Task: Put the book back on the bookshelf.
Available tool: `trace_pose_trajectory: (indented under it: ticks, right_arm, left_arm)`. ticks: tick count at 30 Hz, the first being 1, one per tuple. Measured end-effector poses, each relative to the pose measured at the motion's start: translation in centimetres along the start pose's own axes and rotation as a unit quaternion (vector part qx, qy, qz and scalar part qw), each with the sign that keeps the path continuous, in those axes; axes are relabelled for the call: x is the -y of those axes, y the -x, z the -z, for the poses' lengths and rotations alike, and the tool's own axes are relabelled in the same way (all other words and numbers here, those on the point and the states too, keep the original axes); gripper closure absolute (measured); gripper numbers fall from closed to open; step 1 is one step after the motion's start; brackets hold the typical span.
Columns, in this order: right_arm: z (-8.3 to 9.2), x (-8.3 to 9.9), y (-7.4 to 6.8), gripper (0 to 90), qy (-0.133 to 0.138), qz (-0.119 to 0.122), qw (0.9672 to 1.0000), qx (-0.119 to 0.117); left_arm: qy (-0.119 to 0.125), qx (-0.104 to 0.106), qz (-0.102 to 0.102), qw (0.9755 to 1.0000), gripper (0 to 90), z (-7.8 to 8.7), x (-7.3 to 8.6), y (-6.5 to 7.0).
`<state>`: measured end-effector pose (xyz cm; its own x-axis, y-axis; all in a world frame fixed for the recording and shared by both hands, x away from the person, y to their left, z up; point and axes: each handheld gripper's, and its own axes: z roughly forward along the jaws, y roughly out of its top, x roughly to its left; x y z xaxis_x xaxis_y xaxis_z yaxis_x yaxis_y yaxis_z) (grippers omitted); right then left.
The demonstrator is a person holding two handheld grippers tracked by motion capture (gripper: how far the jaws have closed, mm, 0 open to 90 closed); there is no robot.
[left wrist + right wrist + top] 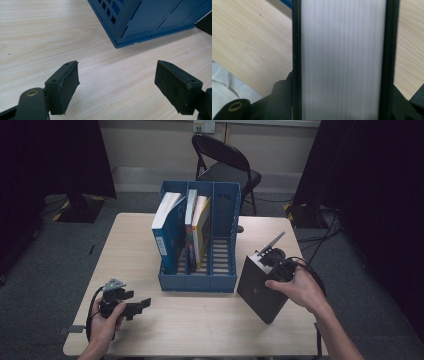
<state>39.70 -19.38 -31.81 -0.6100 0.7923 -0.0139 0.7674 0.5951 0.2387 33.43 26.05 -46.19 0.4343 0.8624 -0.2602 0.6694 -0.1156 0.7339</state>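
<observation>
Grey carpet and dark curtains surround a pale wooden counter (200, 320), with a folding chair (225, 165) beyond its far edge. From the high view, a blue file rack (200, 270) stands mid-counter toward the far edge; three books (182, 227) fill its left and middle compartments, while the right compartment is empty. Near the right edge, the right hand-held gripper (265, 262) clamps a thick black book (260, 290) by its upper end, the book propped tilted with its lower corner on the counter, just beside the rack but apart from it. The left hand-held gripper (142, 304) rests near the near-left corner.

In the left gripper view, the left hand-held gripper (116, 85) has its jaws spread wide with nothing between them, aimed at bare counter (50, 37) and the rack's lower corner (150, 22).

In the right gripper view, the book's white page edge (342, 60) sits between black covers, the jaws pressed on either cover.

Judging by this, the black book is picked up but not yet shelved; lifting it and sliding it into the empty right compartment seems to remain.
</observation>
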Motion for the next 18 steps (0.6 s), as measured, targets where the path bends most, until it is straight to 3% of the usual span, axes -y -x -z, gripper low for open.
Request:
trace_pose_trajectory:
  ticks: [7,18]
  right_arm:
    - [0.3,0.4,0.4,53.2,0.013,-0.012,0.9998,-0.003]
    - [2.4,0.6,1.2,53.3,0.031,-0.017,0.9994,0.004]
  left_arm:
    - [-0.004,-0.001,0.003,1.0000,19.2,-0.1,0.0,-0.1]
    - [-0.012,0.001,0.001,0.9999,19.2,-0.4,0.0,0.0]
